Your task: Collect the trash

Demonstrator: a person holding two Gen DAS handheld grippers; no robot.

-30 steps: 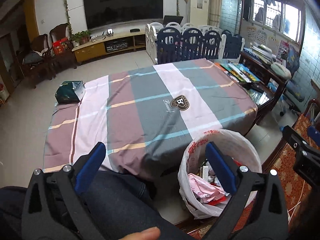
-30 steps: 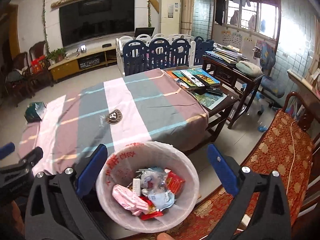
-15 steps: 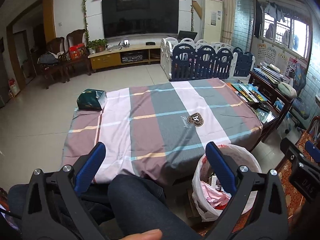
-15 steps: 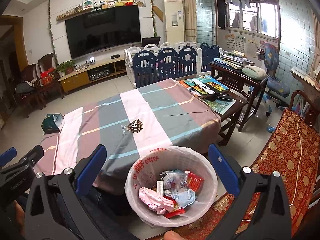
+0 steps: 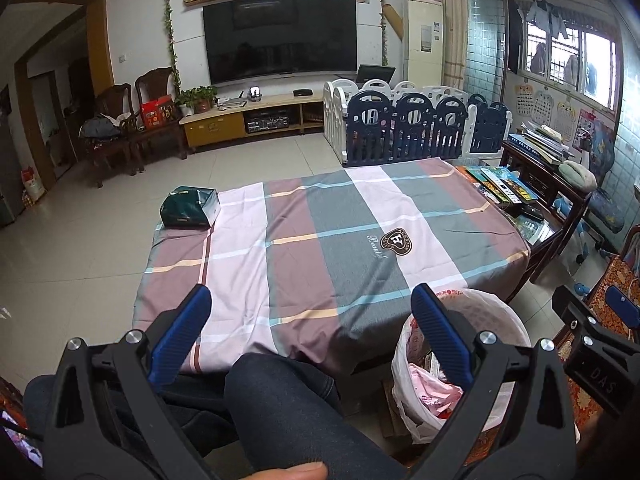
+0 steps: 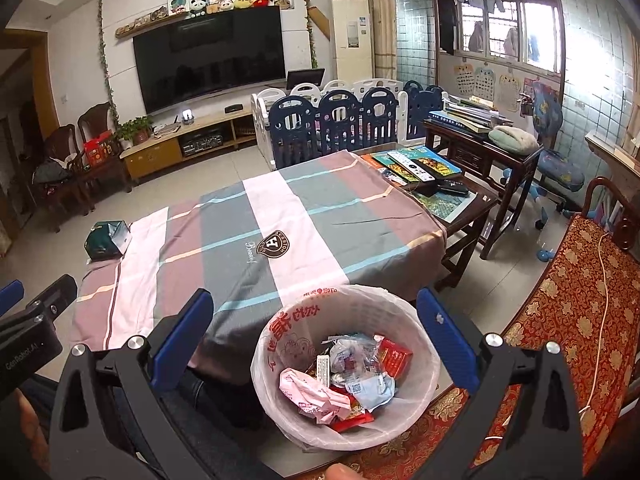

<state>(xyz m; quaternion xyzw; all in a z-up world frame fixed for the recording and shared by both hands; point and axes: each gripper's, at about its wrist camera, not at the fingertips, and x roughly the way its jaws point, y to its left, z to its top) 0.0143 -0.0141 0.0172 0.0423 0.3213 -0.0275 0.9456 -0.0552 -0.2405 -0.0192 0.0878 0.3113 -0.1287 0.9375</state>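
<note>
A white-lined trash bin (image 6: pixel 280 344) stands on the floor by the table's near right corner, holding several crumpled wrappers (image 6: pixel 344 376). My right gripper (image 6: pixel 316 336) hangs open above the bin with nothing between its blue fingers. In the left wrist view the same bin (image 5: pixel 404 364) shows low on the right, partly behind one finger. My left gripper (image 5: pixel 312 332) is open and empty, held above a person's knee, facing the striped tablecloth (image 5: pixel 320 240). A dark green tissue pack (image 5: pixel 188 212) lies at the cloth's far left corner.
A person's leg in dark jeans (image 5: pixel 288 412) sits under the left gripper. Books and remote controls (image 6: pixel 420 168) cover the table's uncovered right end. A red patterned bench (image 6: pixel 568 312) runs along the right. A playpen fence (image 5: pixel 408 128) and TV stand lie beyond.
Both grippers have risen and pulled back, so the table and bin look smaller and lower. Both stay open and empty.
</note>
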